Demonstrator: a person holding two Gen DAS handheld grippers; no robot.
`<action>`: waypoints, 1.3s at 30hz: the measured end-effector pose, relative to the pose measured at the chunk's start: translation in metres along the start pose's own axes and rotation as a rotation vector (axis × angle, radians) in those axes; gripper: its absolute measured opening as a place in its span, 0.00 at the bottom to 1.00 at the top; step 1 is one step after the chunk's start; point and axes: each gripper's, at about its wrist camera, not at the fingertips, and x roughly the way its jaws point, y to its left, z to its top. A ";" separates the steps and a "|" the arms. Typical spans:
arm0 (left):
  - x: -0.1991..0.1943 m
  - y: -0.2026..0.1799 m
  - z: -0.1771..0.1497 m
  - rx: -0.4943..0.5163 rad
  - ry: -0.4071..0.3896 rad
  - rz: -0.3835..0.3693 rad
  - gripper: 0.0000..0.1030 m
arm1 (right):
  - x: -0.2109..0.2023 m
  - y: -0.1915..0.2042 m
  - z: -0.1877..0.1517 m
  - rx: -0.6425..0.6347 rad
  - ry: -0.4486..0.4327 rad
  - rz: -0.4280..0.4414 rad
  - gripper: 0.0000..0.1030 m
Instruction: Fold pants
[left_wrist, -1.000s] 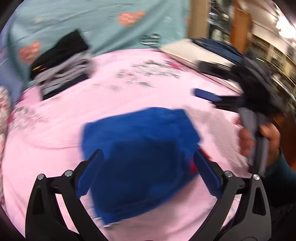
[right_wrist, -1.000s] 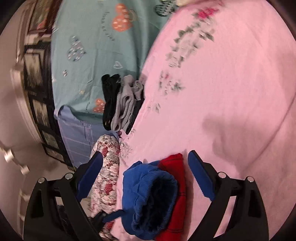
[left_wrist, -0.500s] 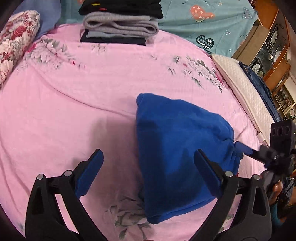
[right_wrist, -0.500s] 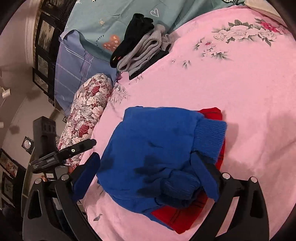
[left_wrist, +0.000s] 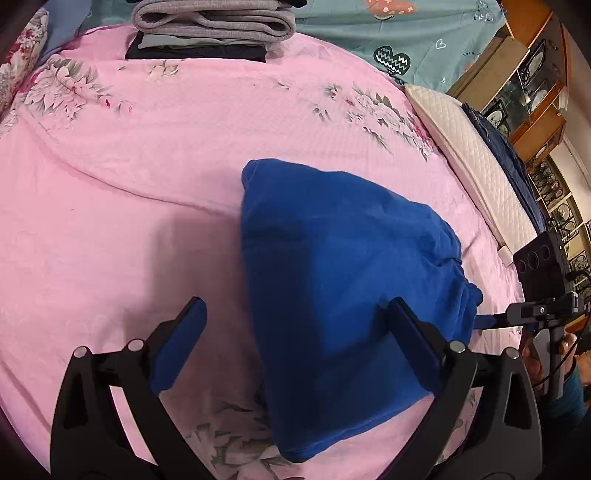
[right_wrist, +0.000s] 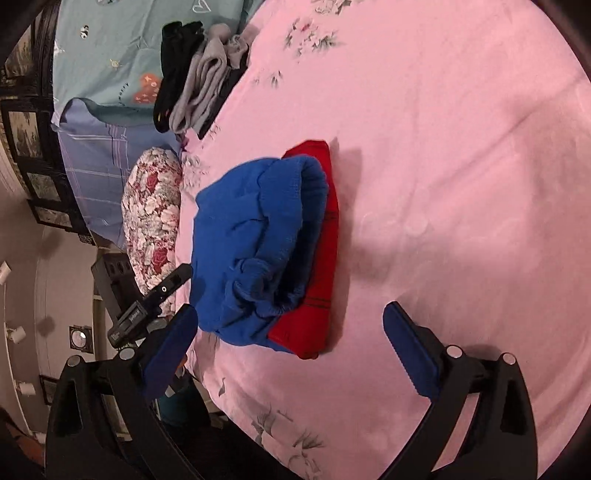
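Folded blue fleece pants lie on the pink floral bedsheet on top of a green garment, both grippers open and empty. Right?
Not quite. The garment under the folded blue fleece pants is red, as the right wrist view shows. Pink floral bedsheet, open empty left gripper and right gripper stand.

— What moved?
— The left gripper (left_wrist: 297, 345) went closer to the blue pants (left_wrist: 343, 295), so they look bigger now.
— And the other one?
— The right gripper (right_wrist: 288, 349) pulled back. The pants (right_wrist: 258, 251) sit farther away.

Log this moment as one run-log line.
left gripper: open, over blue pants | right gripper: open, empty | pants: folded, on red garment | pink bedspread
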 end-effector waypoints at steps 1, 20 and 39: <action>0.001 0.000 0.000 0.002 0.000 0.000 0.97 | 0.006 0.003 0.001 0.011 0.038 0.007 0.98; 0.018 -0.001 -0.002 0.013 0.026 -0.071 0.97 | 0.051 0.028 0.036 -0.021 0.099 0.069 0.99; 0.030 0.003 0.000 -0.001 0.050 -0.097 0.98 | 0.044 0.024 0.026 -0.192 0.050 -0.007 0.66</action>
